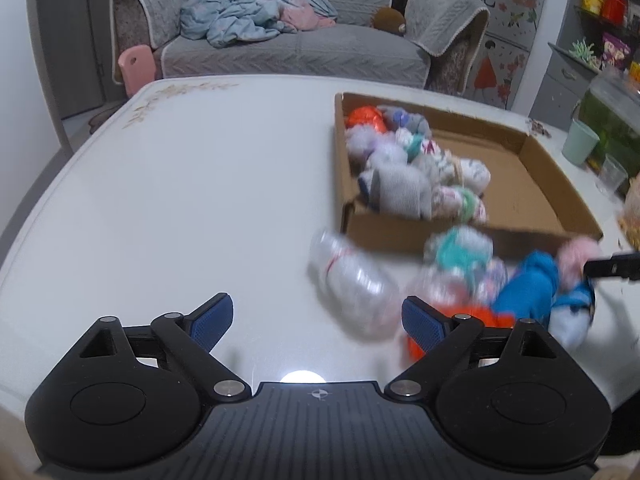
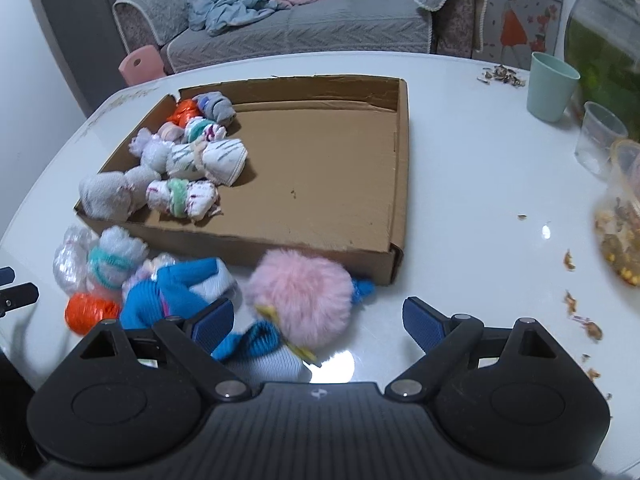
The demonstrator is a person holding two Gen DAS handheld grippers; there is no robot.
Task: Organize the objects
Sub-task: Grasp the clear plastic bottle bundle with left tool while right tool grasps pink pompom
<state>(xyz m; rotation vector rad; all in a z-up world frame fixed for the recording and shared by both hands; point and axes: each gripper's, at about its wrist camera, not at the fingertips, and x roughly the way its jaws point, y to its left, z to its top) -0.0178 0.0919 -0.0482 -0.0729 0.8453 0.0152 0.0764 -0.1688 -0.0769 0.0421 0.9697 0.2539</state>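
A shallow cardboard box (image 2: 360, 152) (image 1: 536, 176) sits on the white table and holds several rolled sock bundles (image 2: 188, 160) (image 1: 404, 160) along its left side. In front of it lies a loose pile: a pink fluffy ball (image 2: 300, 296), a blue sock (image 2: 172, 292) (image 1: 524, 288), an orange ball (image 2: 88, 312), a teal-banded bundle (image 2: 116, 256) (image 1: 460, 252) and a clear plastic bundle (image 1: 352, 280). My right gripper (image 2: 320, 320) is open, the pink ball between its fingers. My left gripper (image 1: 316, 320) is open and empty, left of the pile.
At the table's right stand a mint green cup (image 2: 550, 86), a clear plastic cup (image 2: 598, 136), a bag of snacks (image 2: 620, 236) and scattered crumbs (image 2: 576, 304). A grey sofa (image 1: 296, 40) with a blue blanket is behind the table.
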